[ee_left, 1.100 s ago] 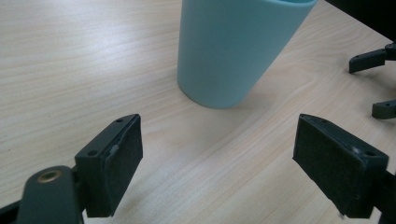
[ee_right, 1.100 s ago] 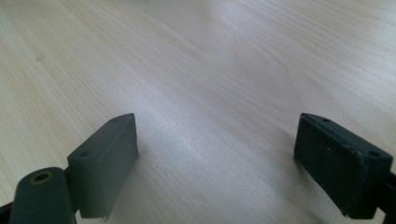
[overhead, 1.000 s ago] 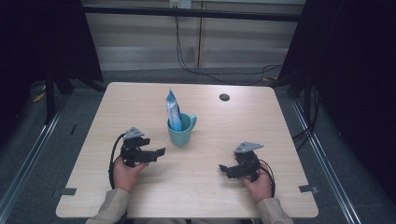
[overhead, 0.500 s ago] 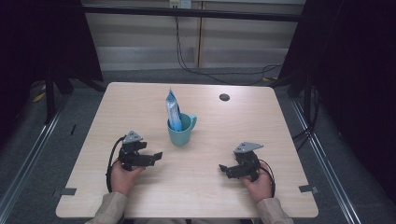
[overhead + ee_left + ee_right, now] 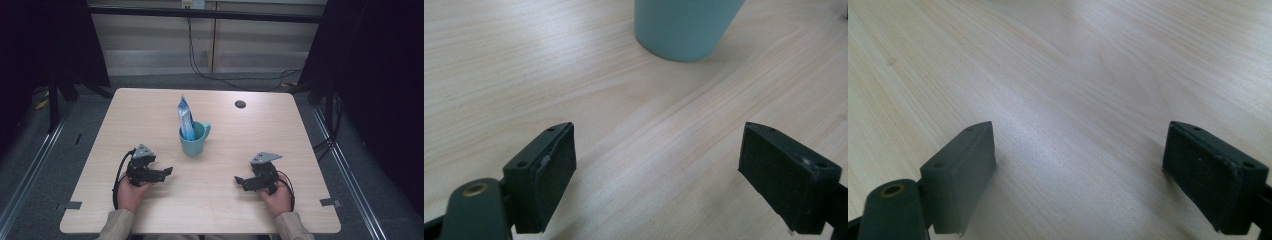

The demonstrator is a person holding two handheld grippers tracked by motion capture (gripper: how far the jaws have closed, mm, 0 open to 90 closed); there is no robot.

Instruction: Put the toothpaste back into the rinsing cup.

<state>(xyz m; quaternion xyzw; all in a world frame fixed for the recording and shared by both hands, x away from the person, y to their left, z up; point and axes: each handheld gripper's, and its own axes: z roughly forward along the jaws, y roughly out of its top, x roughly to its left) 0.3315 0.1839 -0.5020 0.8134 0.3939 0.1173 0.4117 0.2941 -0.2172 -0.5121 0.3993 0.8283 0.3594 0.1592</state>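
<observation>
teal ceramic mug with a side handle (image 5: 194, 139) upright near the middle of the light wood-grain tabletop (image 5: 215, 205), handle toward the far right. blue and white foil packet (image 5: 185, 119) standing in the mug, rising well above the rim. small dark round grommet (image 5: 240, 104) set into the tabletop toward the far right, well apart from the mug.

left black two-jaw gripper (image 5: 166, 171) low over the near left of the table, held in the left hand (image 5: 131, 193), jaws spread wide with nothing between them; teal base of the mug seen ahead in the left gripper view (image 5: 684, 27), apart from the jaws. right black two-jaw gripper (image 5: 240, 180) low over the near right, held in the right hand (image 5: 276, 197), jaws likewise wide apart and gripping nothing, bare wood grain ahead.

tabletop otherwise plain, rounded corners, soft glare patches. grey carpeted floor (image 5: 360, 165) around the table; black curtains (image 5: 385, 75) at both sides; pale panelled wall (image 5: 150, 40) behind, with black cables (image 5: 200, 65) hanging down to the floor.
</observation>
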